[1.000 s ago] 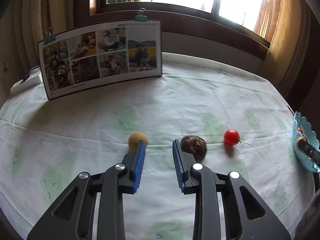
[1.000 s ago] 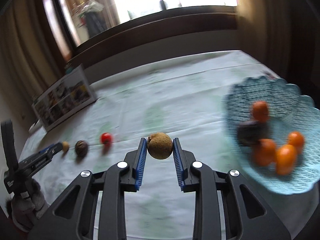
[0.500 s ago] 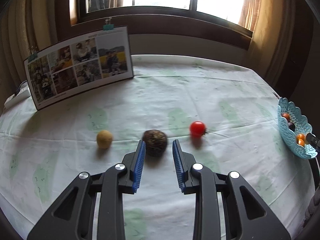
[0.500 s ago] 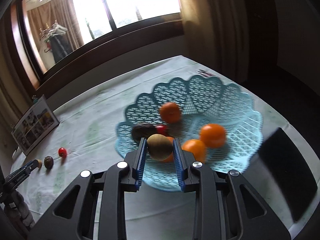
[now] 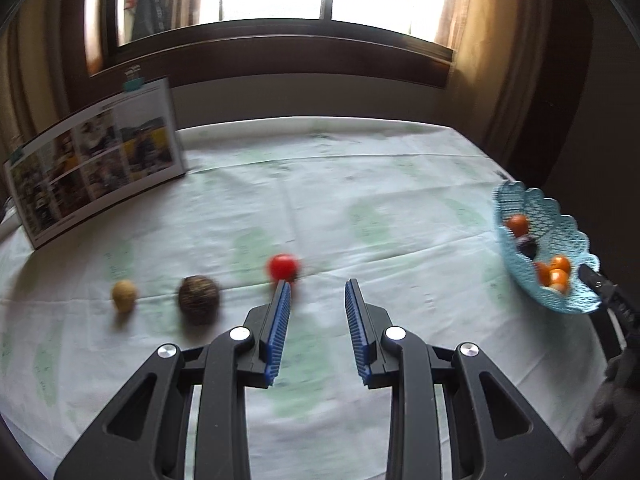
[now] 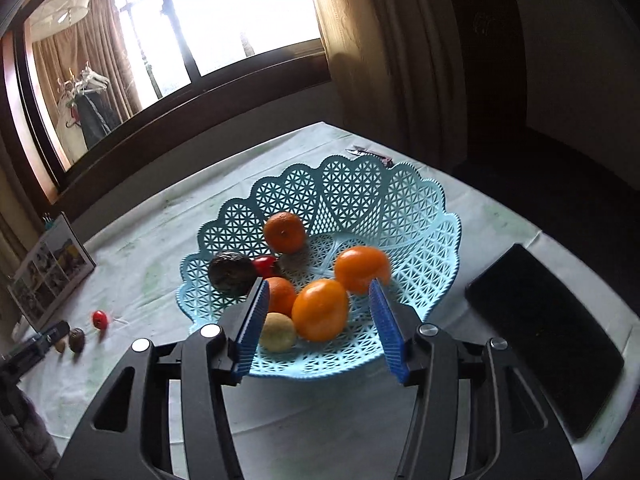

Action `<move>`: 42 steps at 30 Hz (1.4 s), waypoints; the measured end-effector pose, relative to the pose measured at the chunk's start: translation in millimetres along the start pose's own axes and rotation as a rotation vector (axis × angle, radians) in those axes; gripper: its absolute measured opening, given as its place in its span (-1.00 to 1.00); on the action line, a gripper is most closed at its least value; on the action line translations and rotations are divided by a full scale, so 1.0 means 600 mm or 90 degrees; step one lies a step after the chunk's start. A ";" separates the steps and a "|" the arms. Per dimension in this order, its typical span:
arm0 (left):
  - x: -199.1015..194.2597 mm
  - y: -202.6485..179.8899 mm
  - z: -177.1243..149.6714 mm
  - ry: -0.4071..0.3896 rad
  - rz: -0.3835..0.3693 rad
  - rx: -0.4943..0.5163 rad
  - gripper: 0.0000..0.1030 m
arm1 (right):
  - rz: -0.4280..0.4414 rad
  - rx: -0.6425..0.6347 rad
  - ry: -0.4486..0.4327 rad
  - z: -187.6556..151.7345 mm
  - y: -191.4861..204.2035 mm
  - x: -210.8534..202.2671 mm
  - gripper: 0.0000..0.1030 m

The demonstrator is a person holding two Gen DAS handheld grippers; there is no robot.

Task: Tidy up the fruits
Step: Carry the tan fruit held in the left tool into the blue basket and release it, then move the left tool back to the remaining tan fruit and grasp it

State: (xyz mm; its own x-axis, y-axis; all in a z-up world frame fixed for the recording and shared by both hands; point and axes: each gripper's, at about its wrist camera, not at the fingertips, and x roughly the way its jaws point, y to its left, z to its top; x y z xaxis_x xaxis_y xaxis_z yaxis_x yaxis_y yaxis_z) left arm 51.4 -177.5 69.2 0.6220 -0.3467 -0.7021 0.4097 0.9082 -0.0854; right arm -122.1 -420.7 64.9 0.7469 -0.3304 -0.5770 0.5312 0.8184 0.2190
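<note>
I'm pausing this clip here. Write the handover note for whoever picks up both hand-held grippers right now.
Right hand-held gripper: open, empty, over the near rim of the blue basket.
Left hand-held gripper: open, empty, low over the tablecloth, the red fruit just past its left fingertip.
Done: the tan round fruit lies in the basket with four orange fruits, a dark one and a small red one.
Left: three fruits in a row on the cloth, namely the red fruit, the dark brown fruit and the small yellow fruit. Each goes to the basket.
</note>
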 end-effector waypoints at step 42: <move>0.044 -0.245 0.040 -0.012 -0.216 0.115 0.38 | -0.053 0.025 -0.077 -0.010 -0.033 0.002 0.08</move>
State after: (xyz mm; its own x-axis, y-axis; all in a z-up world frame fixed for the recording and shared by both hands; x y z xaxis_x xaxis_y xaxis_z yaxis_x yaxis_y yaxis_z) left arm 23.9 -325.6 80.2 0.4416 -0.6266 -0.6422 0.7046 0.6853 -0.1842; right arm -133.9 -434.5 55.1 0.7414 -0.4527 -0.4953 0.6066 0.7678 0.2063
